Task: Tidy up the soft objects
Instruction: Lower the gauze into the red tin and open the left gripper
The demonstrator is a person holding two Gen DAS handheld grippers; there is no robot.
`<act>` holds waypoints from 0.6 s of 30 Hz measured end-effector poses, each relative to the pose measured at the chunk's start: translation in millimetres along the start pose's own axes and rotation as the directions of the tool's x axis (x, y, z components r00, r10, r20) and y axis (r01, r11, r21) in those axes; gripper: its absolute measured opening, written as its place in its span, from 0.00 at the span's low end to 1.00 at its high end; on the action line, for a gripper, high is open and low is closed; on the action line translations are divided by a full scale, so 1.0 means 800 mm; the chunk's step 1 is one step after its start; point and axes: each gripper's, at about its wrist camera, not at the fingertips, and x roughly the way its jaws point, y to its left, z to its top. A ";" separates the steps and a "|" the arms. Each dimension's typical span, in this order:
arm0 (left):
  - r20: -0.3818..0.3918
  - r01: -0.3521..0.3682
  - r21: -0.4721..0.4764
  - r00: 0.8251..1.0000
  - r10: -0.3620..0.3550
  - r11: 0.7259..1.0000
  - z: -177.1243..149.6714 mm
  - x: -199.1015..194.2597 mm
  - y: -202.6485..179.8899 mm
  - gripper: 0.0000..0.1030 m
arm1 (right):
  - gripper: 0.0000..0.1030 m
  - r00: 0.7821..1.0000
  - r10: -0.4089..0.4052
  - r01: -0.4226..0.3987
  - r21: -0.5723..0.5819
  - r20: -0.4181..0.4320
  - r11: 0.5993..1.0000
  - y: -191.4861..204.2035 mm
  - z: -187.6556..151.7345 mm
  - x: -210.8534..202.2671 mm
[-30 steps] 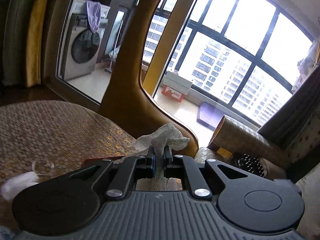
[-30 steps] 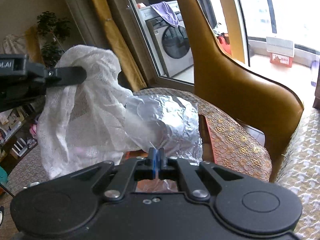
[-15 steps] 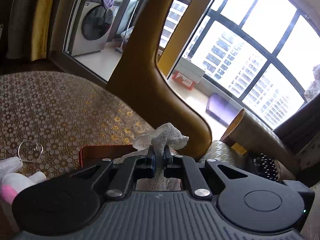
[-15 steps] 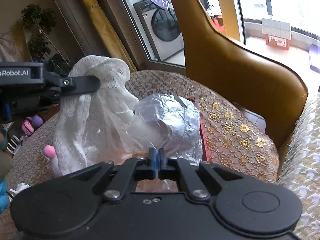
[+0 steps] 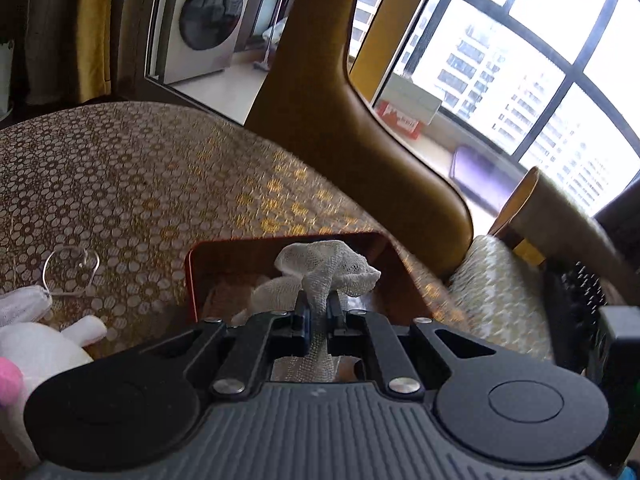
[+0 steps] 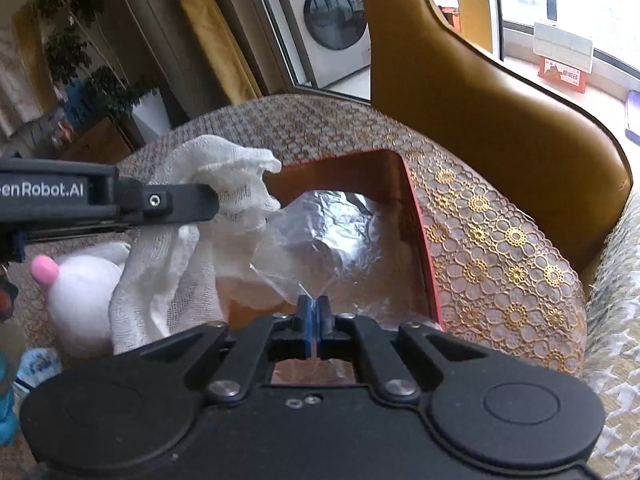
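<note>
Sitting on the table: box, plush toy lying left of it, chair standing behind.

This is a home, a lived-in flat high up in a city. A washing machine stands behind a glass door with a garment draped on top. A big grid window looks out on apartment towers. A tan leather chair sits at a worktop covered with a gold flower-patterned cloth. Yellow curtains hang by the door, and a potted plant stands in the corner beside them.
</note>
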 end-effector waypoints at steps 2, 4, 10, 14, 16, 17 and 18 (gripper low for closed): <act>-0.014 -0.009 0.004 1.000 0.009 1.000 -0.004 0.006 0.001 0.07 | 0.02 1.000 -0.011 0.011 -0.013 -0.015 1.000 0.002 -0.001 0.004; -0.026 -0.021 0.015 0.999 0.022 1.000 -0.007 0.012 0.001 0.07 | 0.02 1.000 -0.018 0.017 -0.023 -0.025 1.000 0.003 -0.002 0.006; -0.067 -0.063 0.053 0.996 0.066 0.997 -0.019 0.028 0.000 0.07 | 0.02 0.999 -0.032 0.029 -0.090 -0.032 0.996 0.012 -0.007 0.004; -0.084 -0.088 0.074 0.992 0.094 0.993 -0.024 0.035 0.000 0.11 | 0.03 0.999 -0.044 0.040 -0.161 -0.023 0.986 0.021 -0.012 0.004; -0.096 -0.094 0.092 0.990 0.103 0.991 -0.027 0.037 -0.002 0.20 | 0.05 0.998 -0.057 0.051 -0.190 -0.025 0.980 0.025 -0.014 0.004; -0.102 -0.092 0.103 0.990 0.102 0.990 -0.028 0.039 -0.003 0.31 | 0.07 0.998 -0.061 0.055 -0.204 -0.022 0.977 0.026 -0.013 0.005; -0.101 -0.092 0.110 0.990 0.103 0.990 -0.028 0.039 -0.004 0.37 | 0.09 0.998 -0.064 0.058 -0.213 -0.023 0.975 0.027 -0.014 0.004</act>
